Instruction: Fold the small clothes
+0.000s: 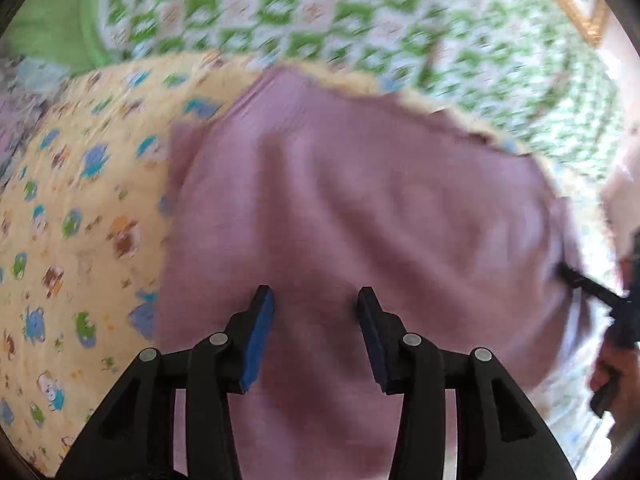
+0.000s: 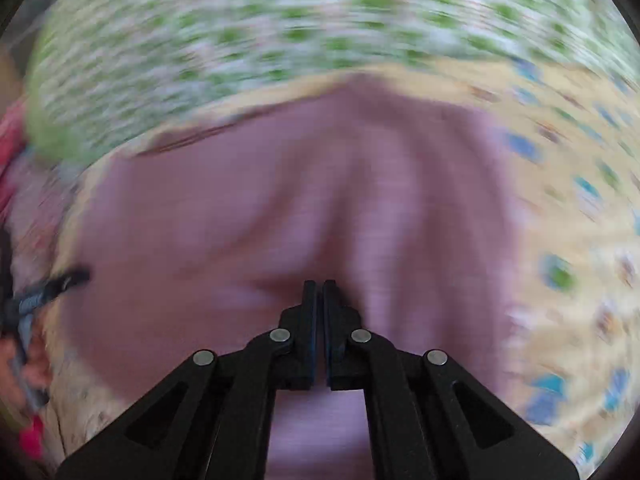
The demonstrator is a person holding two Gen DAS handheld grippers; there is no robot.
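Left tongs [image 1: 316,300] spread over mauve garment [image 1: 360,208]; right tongs [image 2: 319,284] clenched, pinching its fabric.

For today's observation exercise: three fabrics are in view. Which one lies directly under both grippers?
The plain mauve garment. The yellow animal-print cloth and green-patterned sheet carry prints and lie farther out.

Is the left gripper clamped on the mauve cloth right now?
No, the left gripper stands open over the mauve cloth, a wide gap between its blue pads.
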